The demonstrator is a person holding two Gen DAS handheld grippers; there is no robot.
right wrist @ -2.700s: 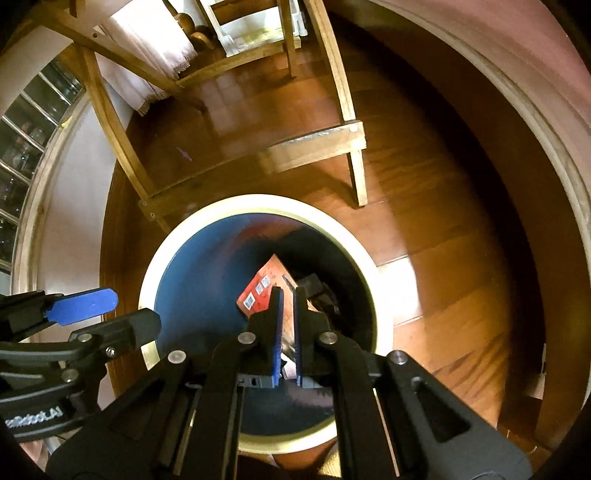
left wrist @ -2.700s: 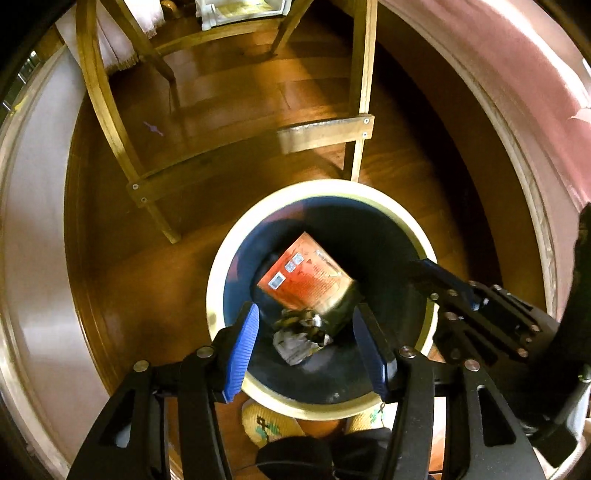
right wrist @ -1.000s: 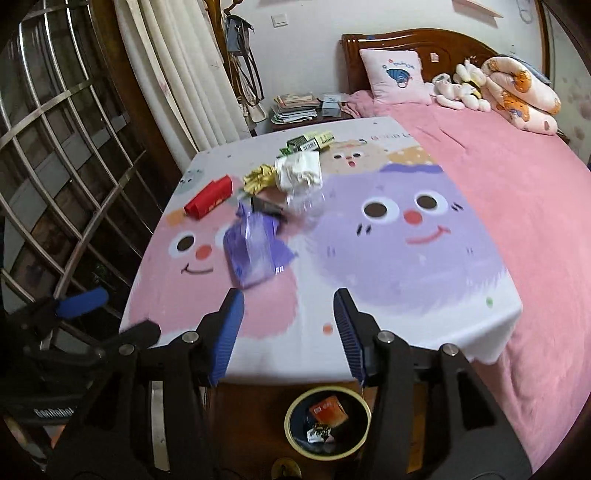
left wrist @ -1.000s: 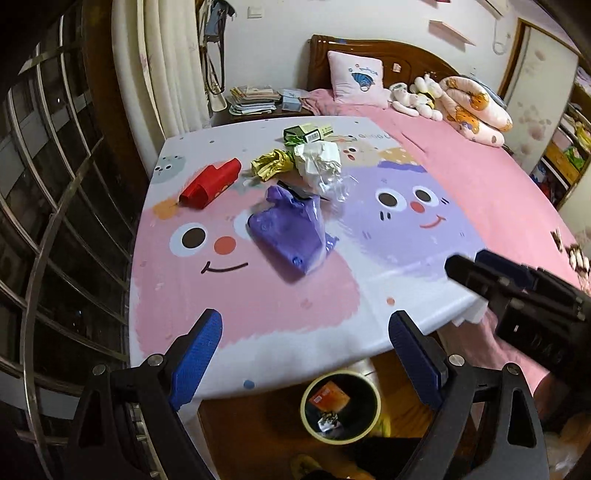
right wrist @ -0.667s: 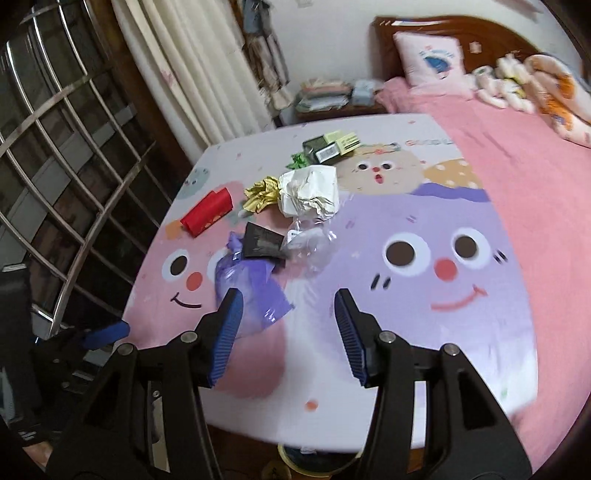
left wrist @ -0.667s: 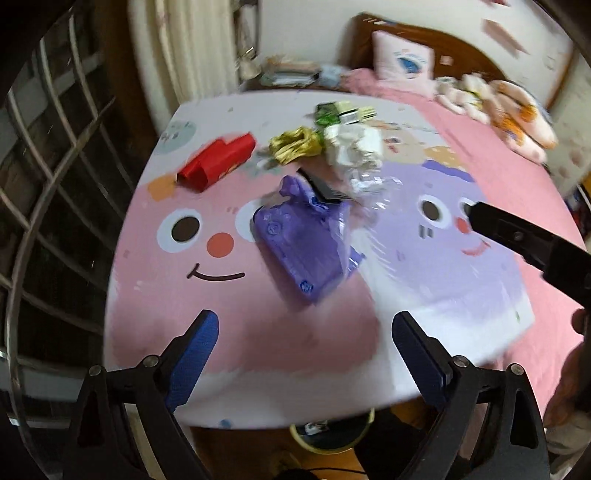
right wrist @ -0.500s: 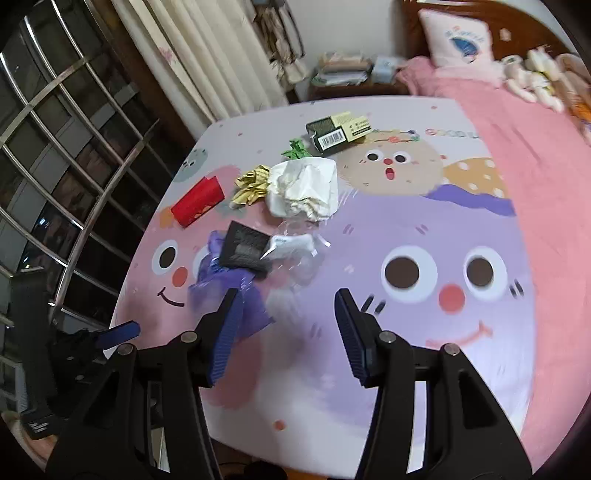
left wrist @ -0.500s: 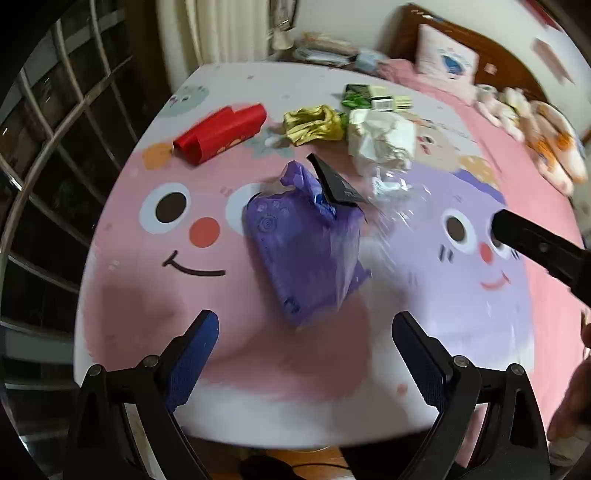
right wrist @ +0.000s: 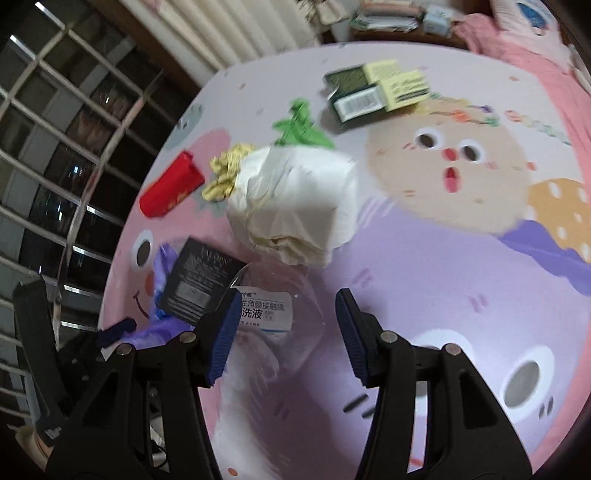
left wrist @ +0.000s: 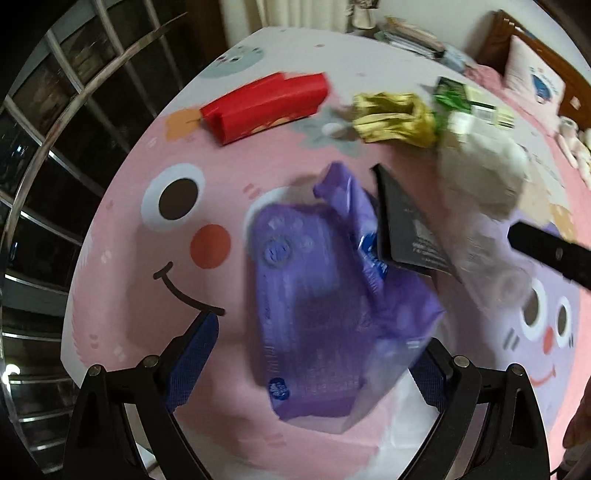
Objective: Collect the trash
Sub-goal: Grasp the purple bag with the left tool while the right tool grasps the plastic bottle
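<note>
The left gripper (left wrist: 314, 365) stands wide and released, the purple wrapper (left wrist: 317, 306) lying between its fingers, untouched. The right gripper (right wrist: 284, 332) is parted too, holding nothing, above a clear plastic bottle (right wrist: 273, 325) just ahead. The black packet (right wrist: 197, 282) overlaps both, so a hasty pinch could drag it or let the slick film slip.

Cartoon-face tablecloth (left wrist: 122, 266), window grille (right wrist: 55, 155), curtain (right wrist: 221, 33).

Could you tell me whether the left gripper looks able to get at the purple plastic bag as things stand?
Probably yes: the left gripper is open right over the purple bag. Only the black packet overlaps its far edge.
</note>
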